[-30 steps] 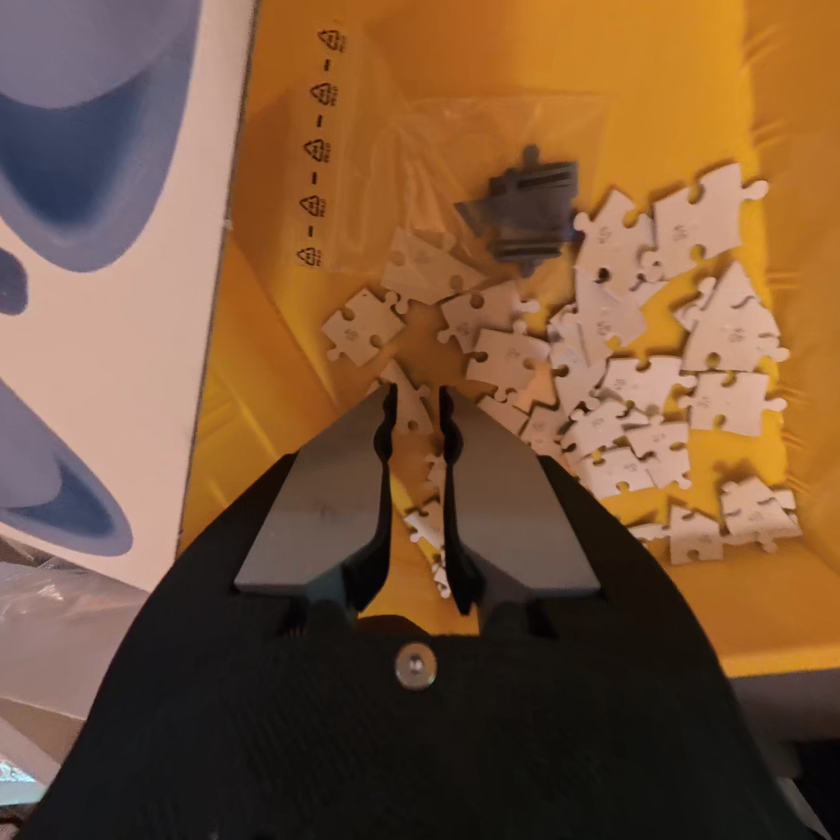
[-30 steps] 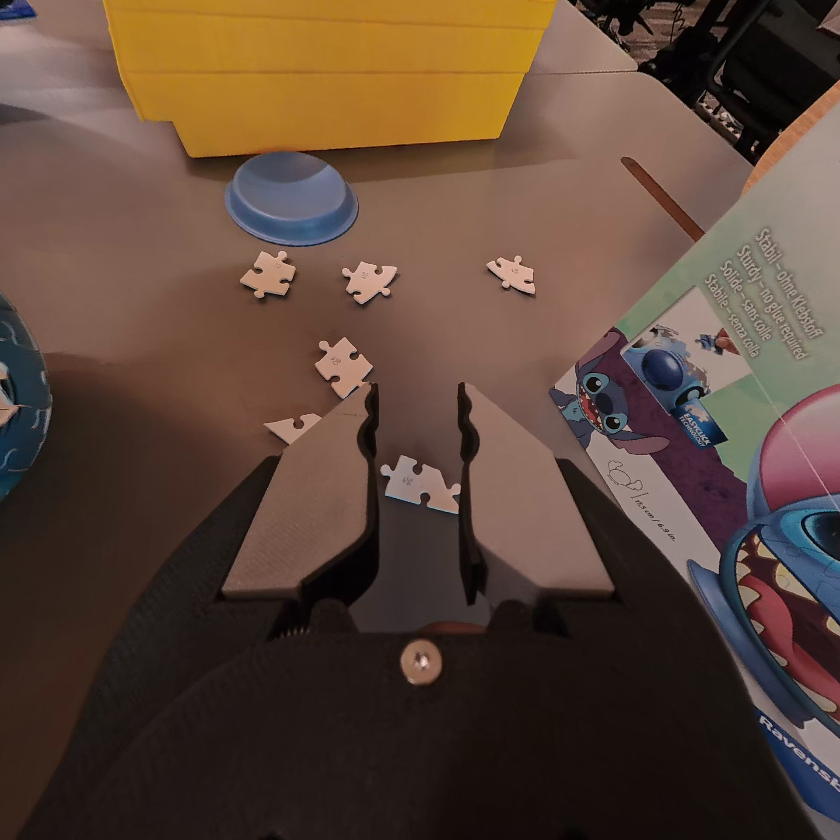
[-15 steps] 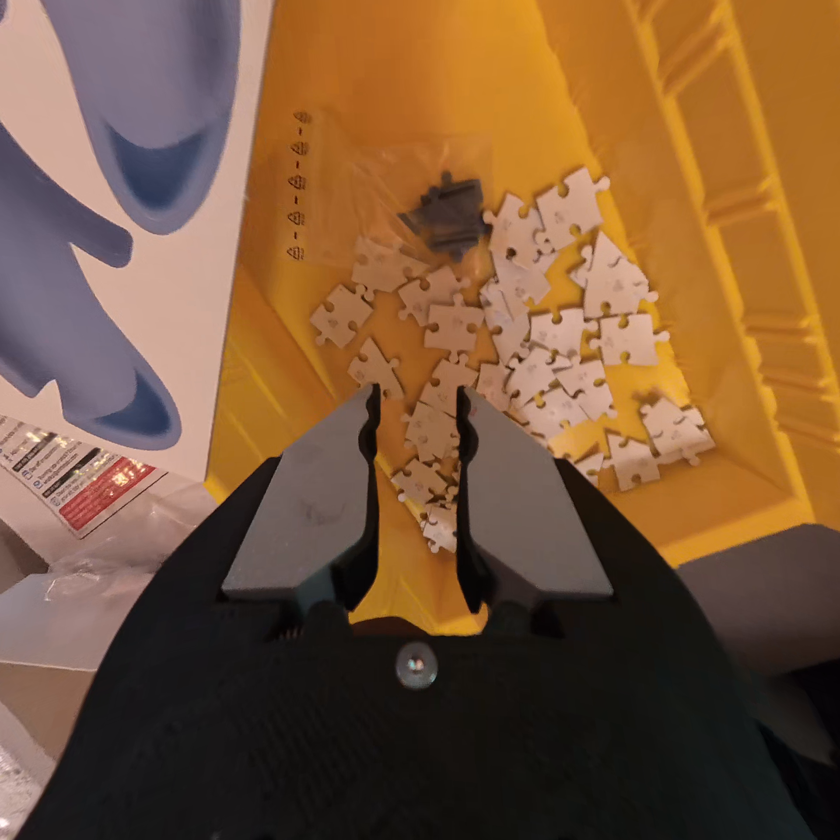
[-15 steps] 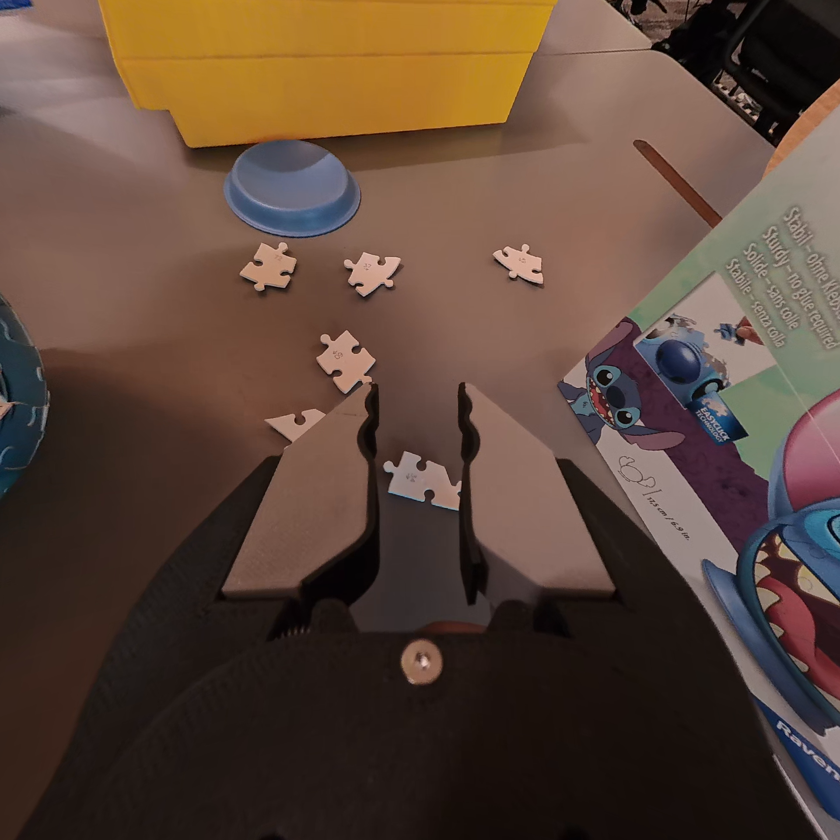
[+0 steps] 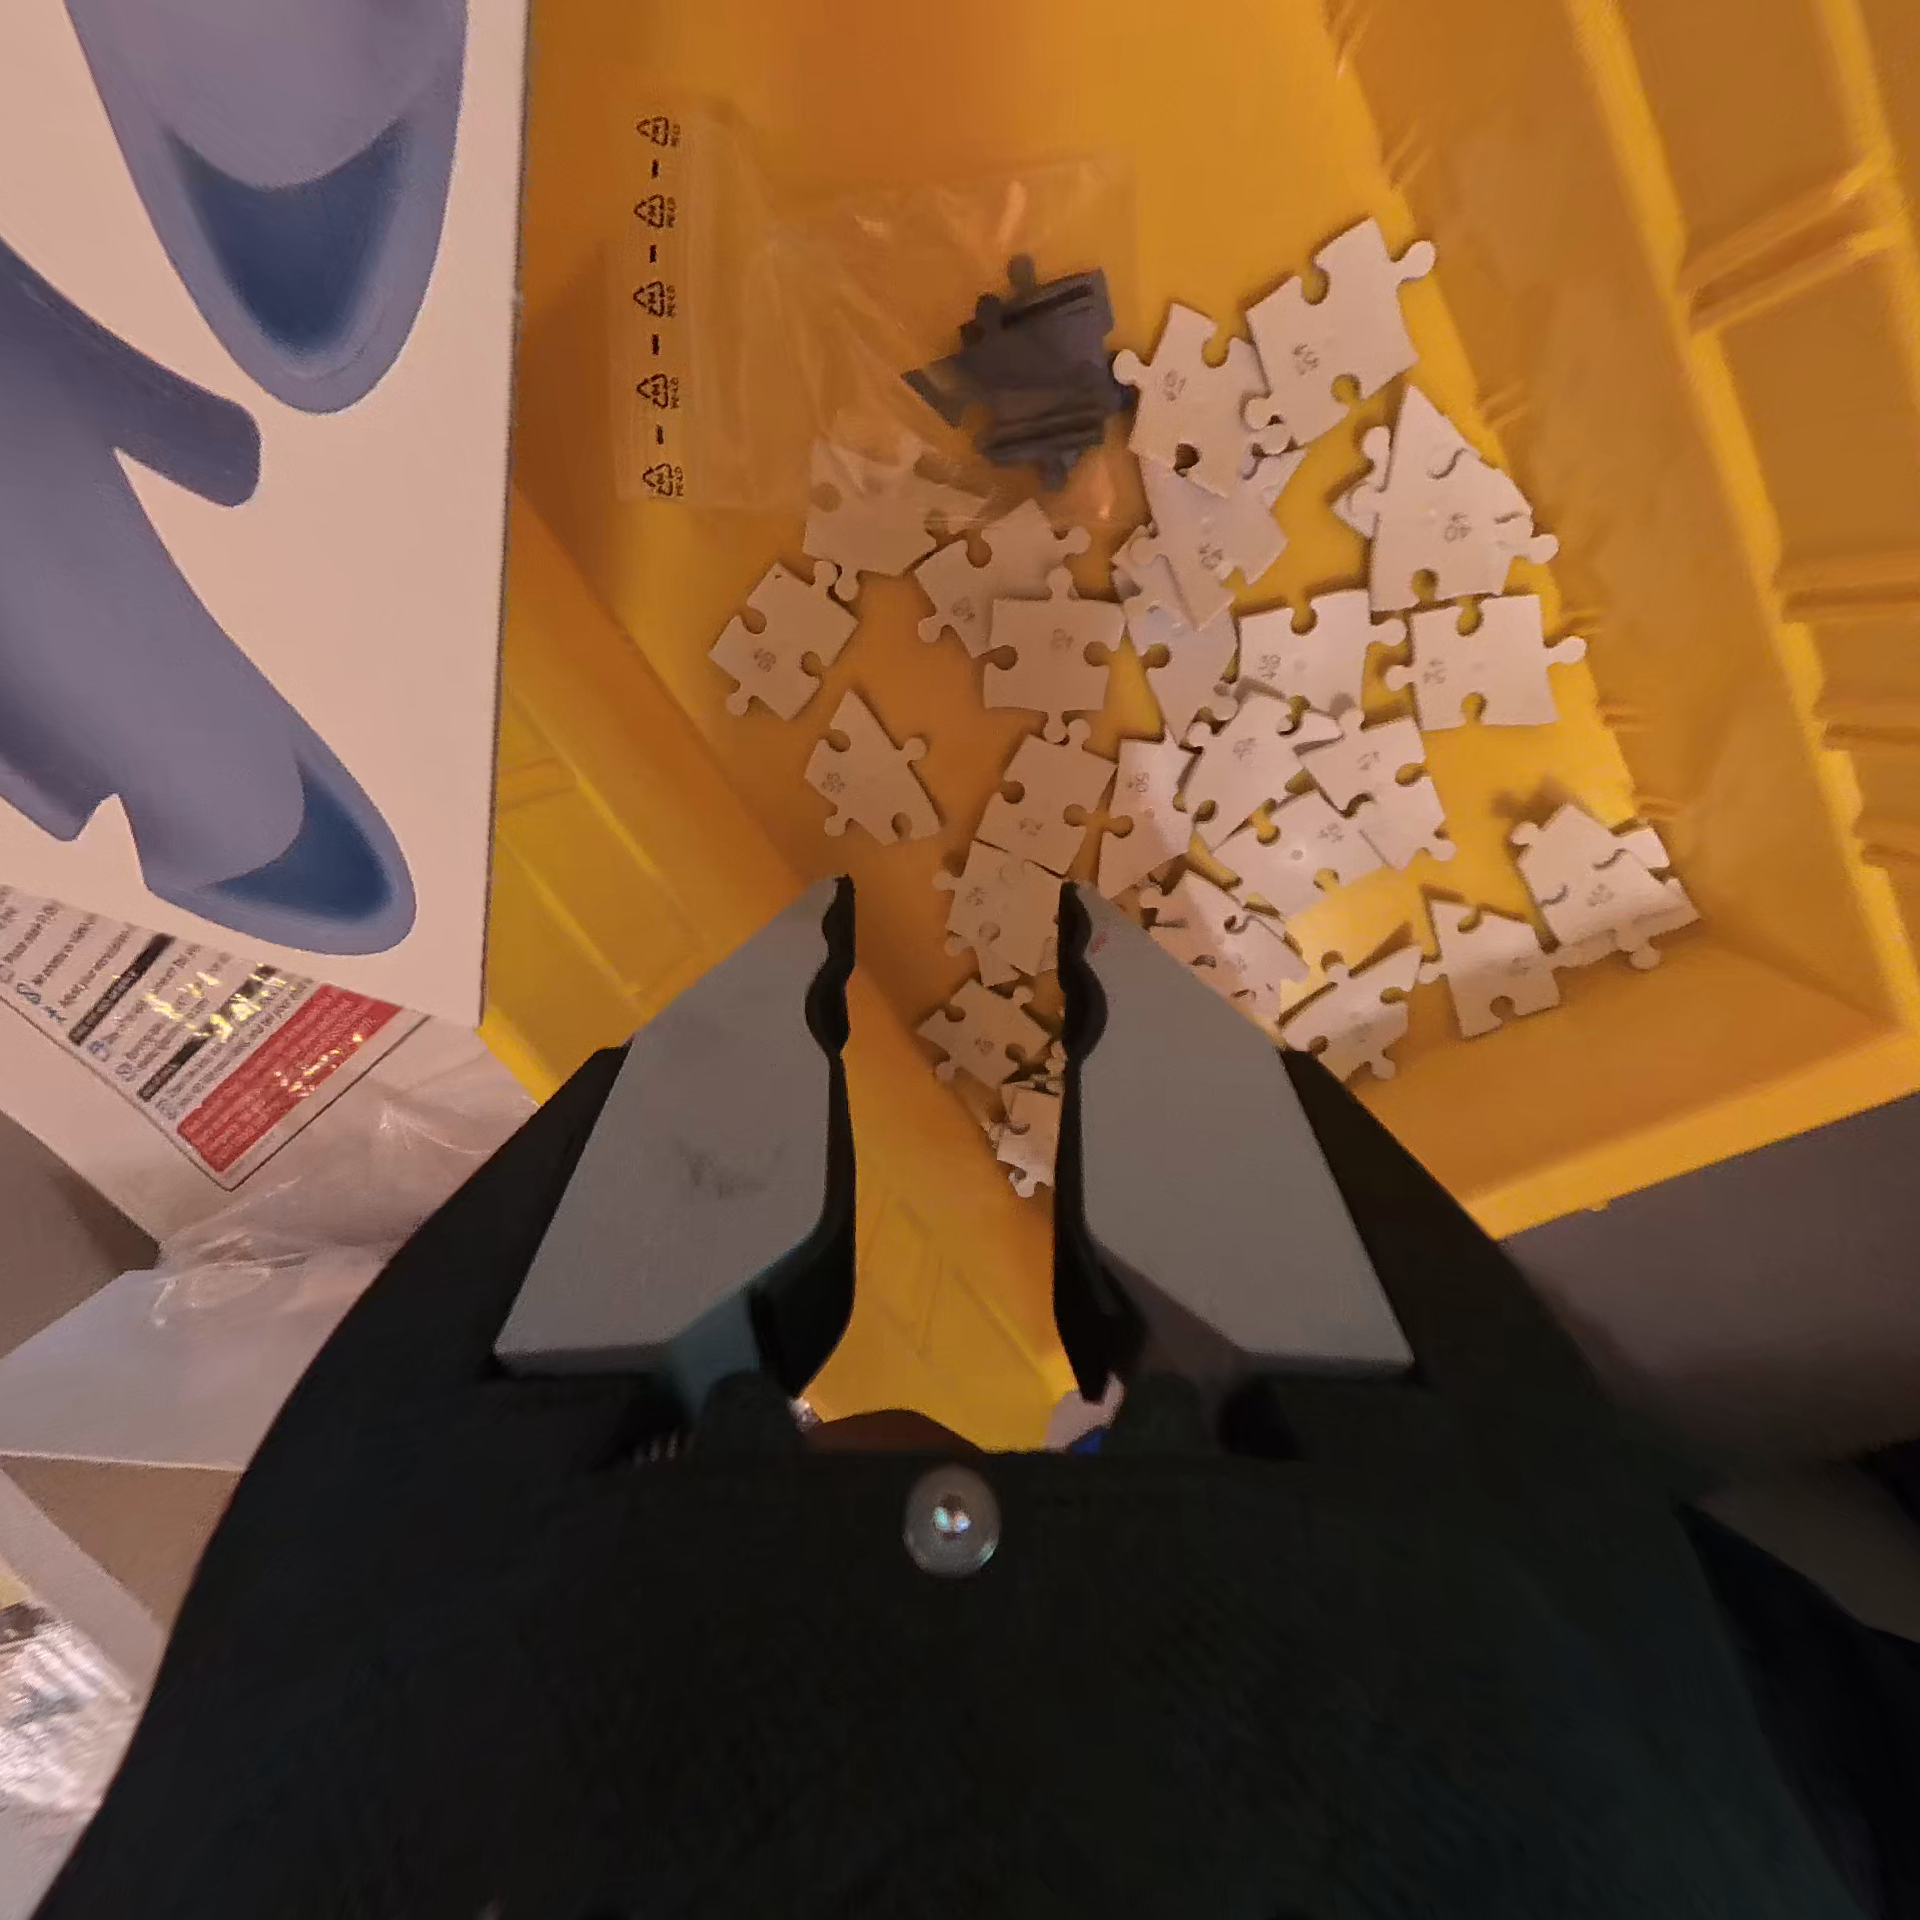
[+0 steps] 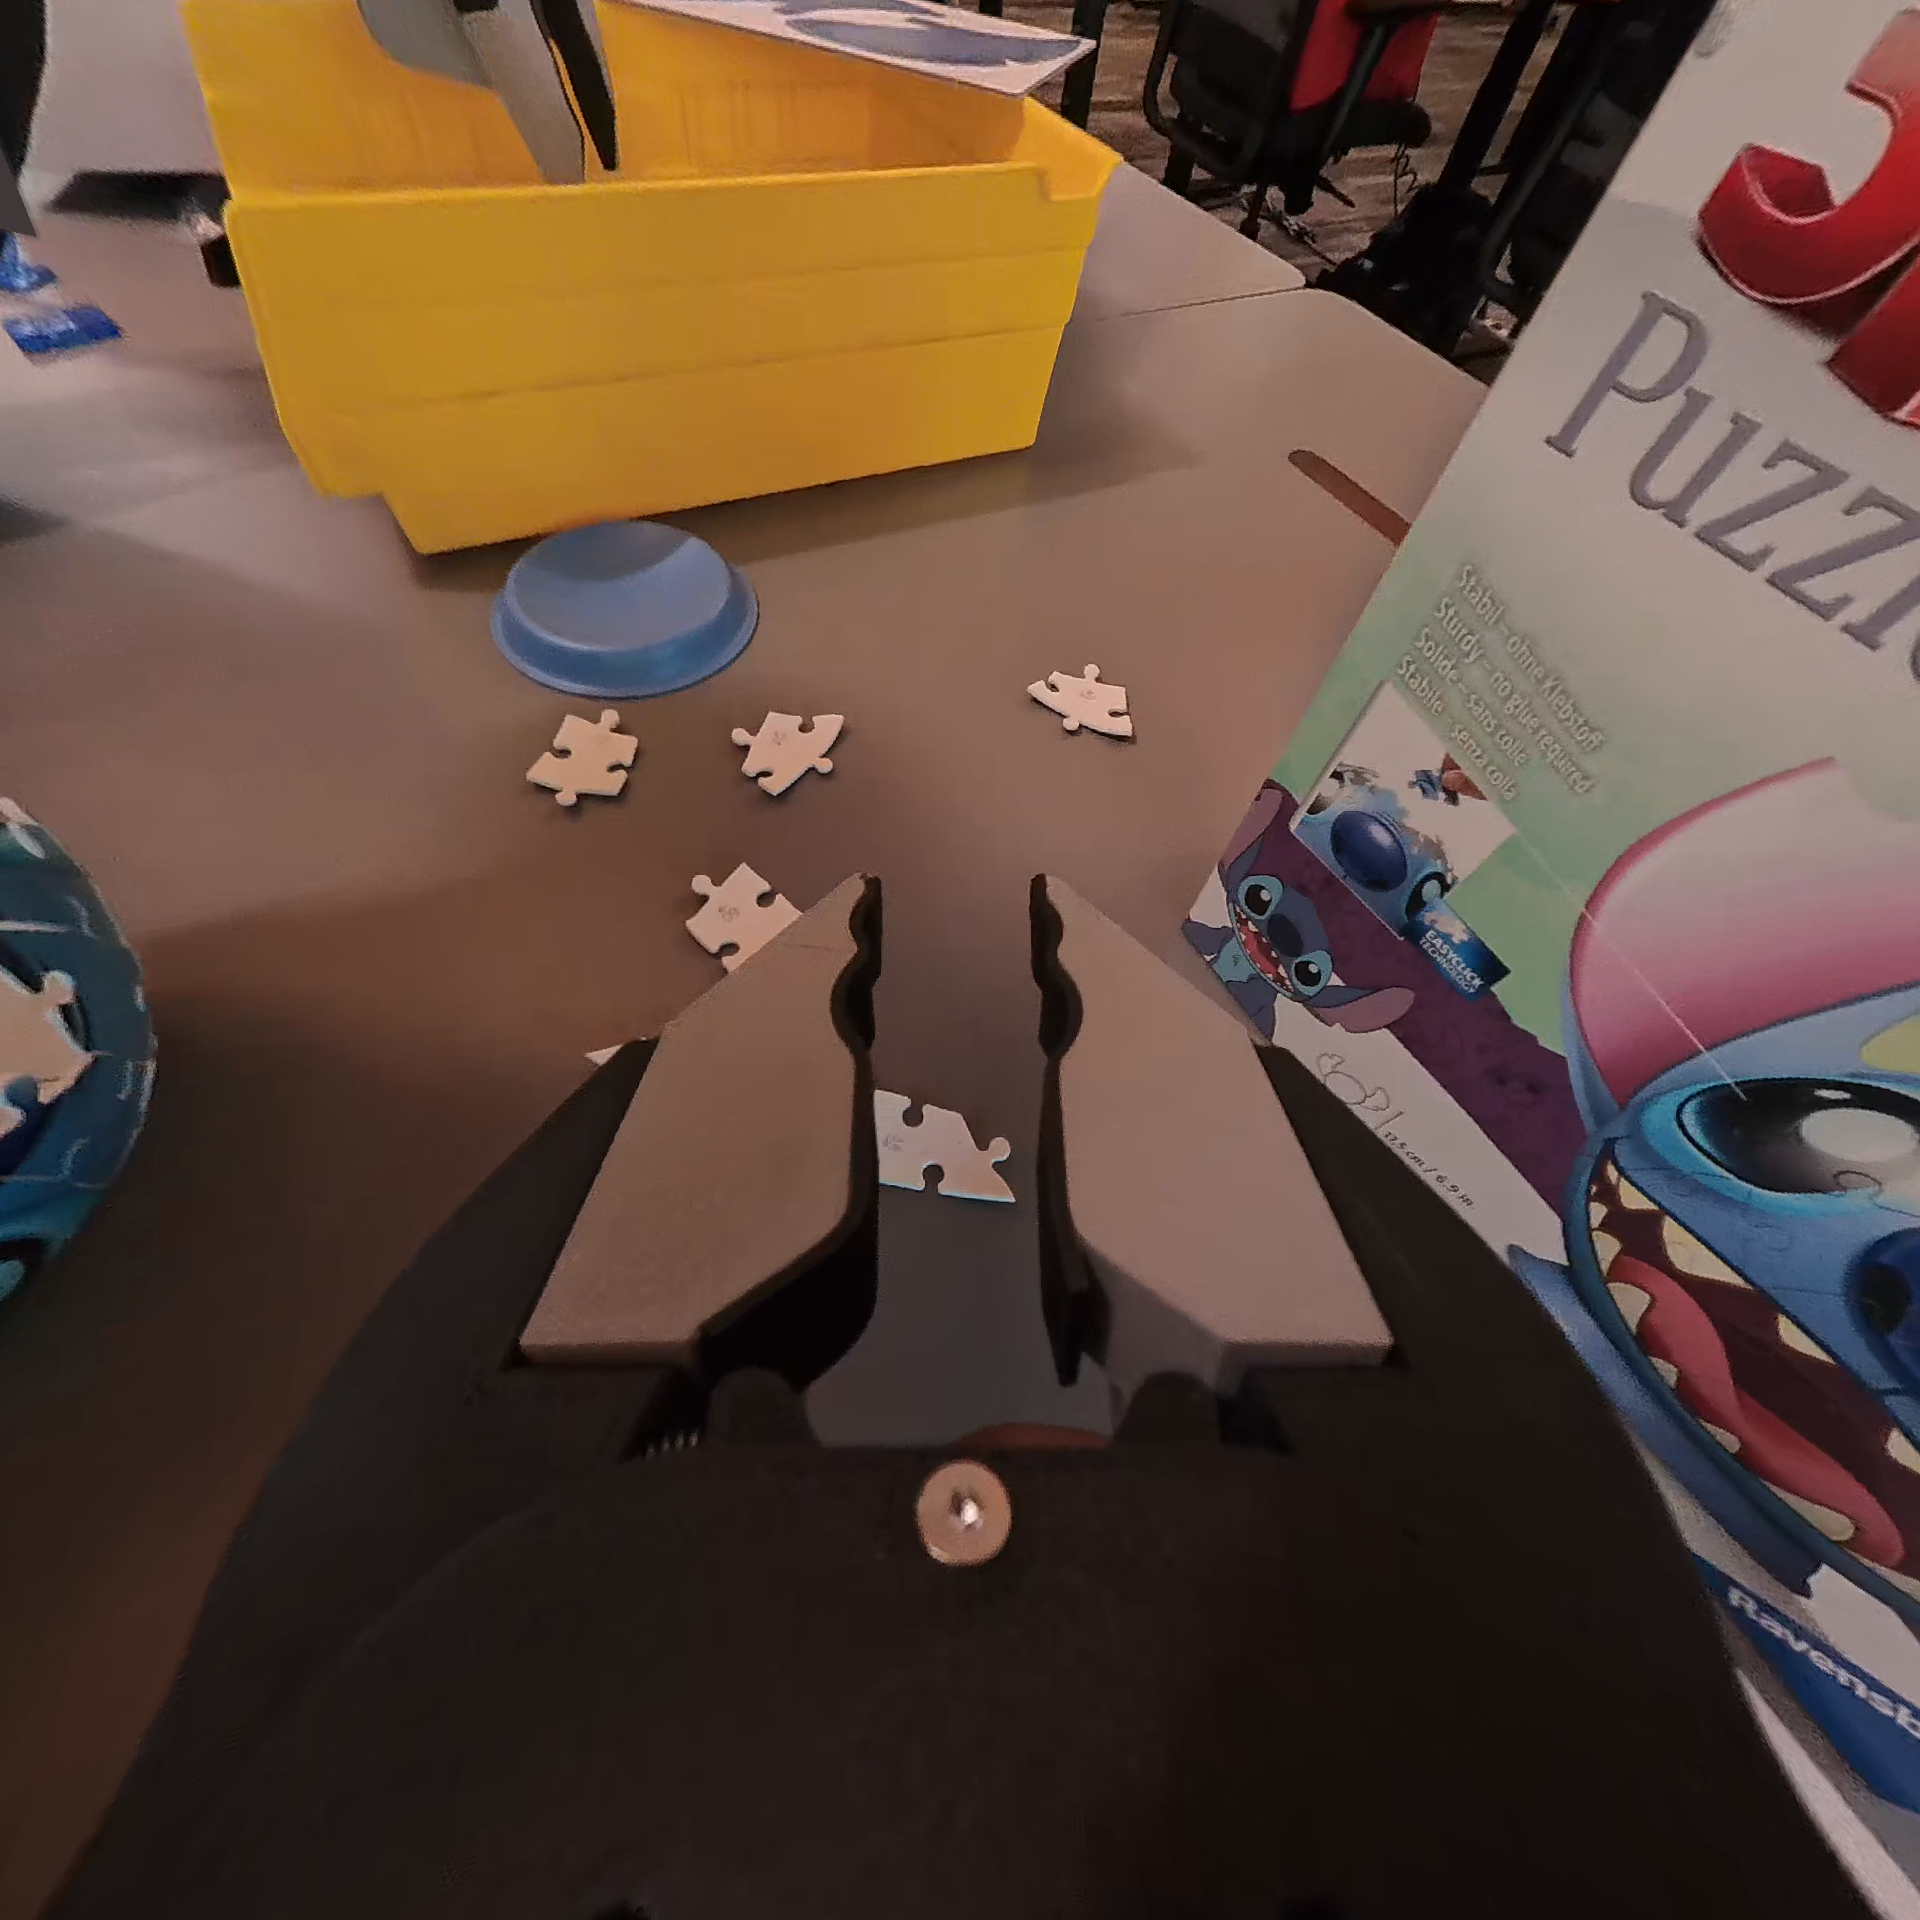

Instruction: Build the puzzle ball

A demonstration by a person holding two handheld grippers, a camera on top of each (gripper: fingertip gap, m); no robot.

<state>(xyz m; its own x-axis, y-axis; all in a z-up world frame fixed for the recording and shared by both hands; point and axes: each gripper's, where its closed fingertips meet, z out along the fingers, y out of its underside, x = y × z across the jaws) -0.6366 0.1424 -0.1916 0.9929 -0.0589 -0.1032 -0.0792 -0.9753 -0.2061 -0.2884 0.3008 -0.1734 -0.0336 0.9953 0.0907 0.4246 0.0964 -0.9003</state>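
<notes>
My left gripper [image 5: 951,904] is open and empty, over a heap of white face-down puzzle pieces [image 5: 1278,727] in the yellow bin [image 5: 1558,1122]. It also shows in the right wrist view [image 6: 566,94], reaching down into the bin [image 6: 665,343]. My right gripper [image 6: 956,894] is open and empty low over the grey table [image 6: 312,852]. One white piece [image 6: 940,1148] lies on the table between its fingers. Other loose pieces [image 6: 790,748] lie ahead. The partly built blue puzzle ball [image 6: 62,1039] is at the left edge. A round blue stand [image 6: 623,613] sits before the bin.
A dark grey piece [image 5: 1039,384] and a clear plastic bag [image 5: 748,312] lie at the bin's far end. A white and blue card [image 5: 208,416] leans on the bin's left side. The puzzle box [image 6: 1610,935] stands close on the right. Chairs stand beyond the table. Tip to tip, the grippers are about 40 cm apart.
My left gripper has opened wider and shifted back over the near part of the heap. My right gripper's view has tilted up, so the bin and left gripper now show.
</notes>
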